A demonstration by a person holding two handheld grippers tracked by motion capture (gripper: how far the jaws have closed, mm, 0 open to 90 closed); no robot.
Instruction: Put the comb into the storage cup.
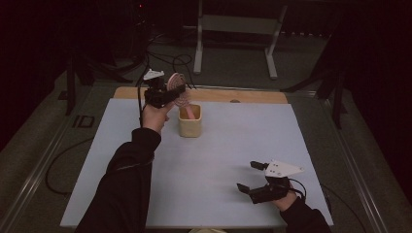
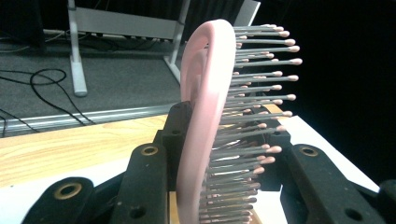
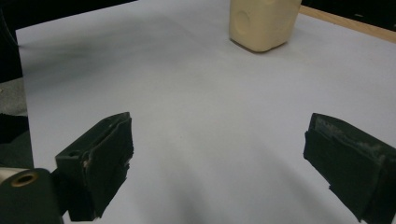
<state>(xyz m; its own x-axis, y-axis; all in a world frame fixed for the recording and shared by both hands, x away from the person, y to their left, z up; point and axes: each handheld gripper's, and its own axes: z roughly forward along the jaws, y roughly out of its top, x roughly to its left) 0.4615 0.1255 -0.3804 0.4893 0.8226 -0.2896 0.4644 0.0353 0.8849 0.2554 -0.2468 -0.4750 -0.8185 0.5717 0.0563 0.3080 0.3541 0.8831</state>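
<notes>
Pink brush [image 1: 178, 92], clamped by the left gripper [image 1: 167, 93], stands handle-down in the cup [image 1: 190, 125] (seemingly mid-insertion). Next: probably lower it, then let go. Right gripper [image 1: 252, 176], wide and empty, waits well nearer than the cup.

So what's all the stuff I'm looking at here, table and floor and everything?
hairbrush: one, pink with pink-tipped bristles, held above the table's far left, handle down in the holder
holder: one, cream, boxy and open-topped, far left-centre of the sheet
sheet: one, white, covering most of the table
table: one, wood, a strip showing along the far edge
metal frame: one, grey, on the floor beyond the table
cables: several, black, on the floor at far left
left gripper: one, black, jaws closed on the hairbrush head
right gripper: one, black with a grey plate, jaws open, low over the sheet's near right
sleeves: two, black
</notes>
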